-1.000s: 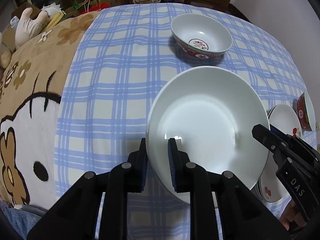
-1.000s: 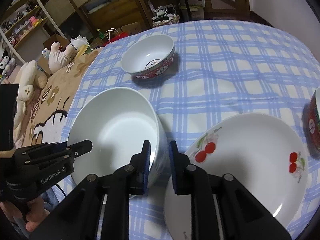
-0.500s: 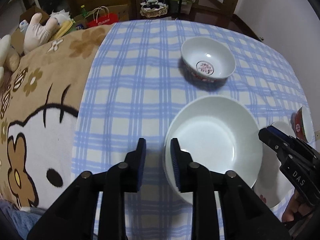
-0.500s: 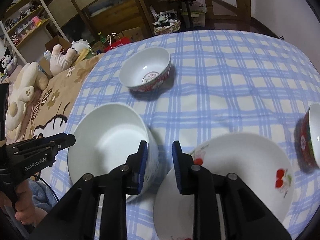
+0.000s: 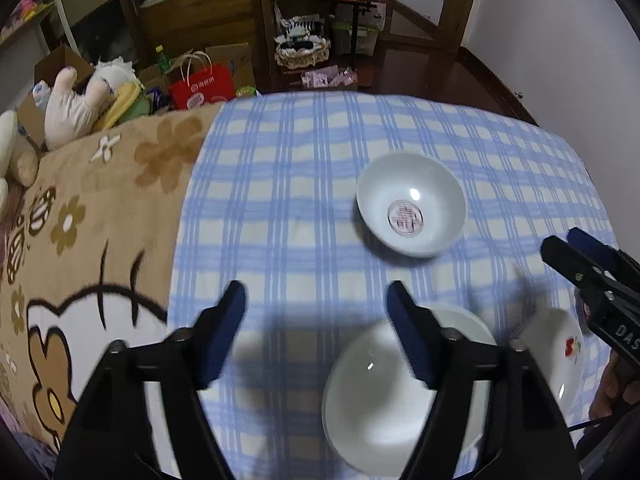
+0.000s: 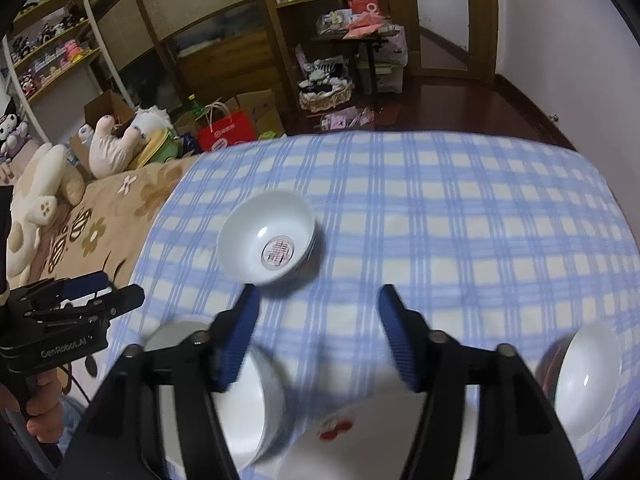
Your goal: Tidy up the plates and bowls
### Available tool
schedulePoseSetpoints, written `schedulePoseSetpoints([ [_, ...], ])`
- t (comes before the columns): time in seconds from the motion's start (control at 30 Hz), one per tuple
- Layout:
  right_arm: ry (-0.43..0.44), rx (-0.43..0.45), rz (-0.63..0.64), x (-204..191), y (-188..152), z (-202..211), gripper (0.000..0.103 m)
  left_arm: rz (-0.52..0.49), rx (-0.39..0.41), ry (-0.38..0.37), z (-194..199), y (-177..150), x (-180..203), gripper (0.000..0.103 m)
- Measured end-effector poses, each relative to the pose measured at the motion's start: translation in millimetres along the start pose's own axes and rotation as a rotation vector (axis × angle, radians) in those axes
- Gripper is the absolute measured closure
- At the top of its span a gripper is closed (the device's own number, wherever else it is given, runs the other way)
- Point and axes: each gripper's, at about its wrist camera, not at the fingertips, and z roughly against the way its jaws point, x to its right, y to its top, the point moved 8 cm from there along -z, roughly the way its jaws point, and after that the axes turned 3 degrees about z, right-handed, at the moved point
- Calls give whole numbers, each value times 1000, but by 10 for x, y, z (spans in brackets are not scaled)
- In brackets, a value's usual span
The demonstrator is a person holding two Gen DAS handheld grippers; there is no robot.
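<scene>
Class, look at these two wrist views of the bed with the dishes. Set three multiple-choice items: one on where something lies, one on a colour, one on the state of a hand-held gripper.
1. The bowl with the red emblem lies
A. on the checked cloth
B. inside the large white bowl
C. on the cherry plate

2. The checked cloth is
A. green and yellow
B. blue and white
C. plain red

3. The left hand-held gripper is
A. shut on a plate
B. shut on the emblem bowl
C. open, holding nothing

Answers:
1 A: it sits alone on the cloth.
2 B: blue stripes on white.
3 C: its jaws have just been opening, nothing between them.
</scene>
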Motion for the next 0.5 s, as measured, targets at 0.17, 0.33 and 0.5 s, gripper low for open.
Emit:
schedulePoseSetpoints([
  [0.17,-10,3,5,74,200,-119,12,-4,62,-15,-92,332,-16,8],
  [0.33,-19,-33,8,130,273,-379,12,-15,11,1,-410,495,-26,7],
  [0.5,-17,-66,-5,150,229,-639,12,-42,-65,-2,-756,512,22,7],
])
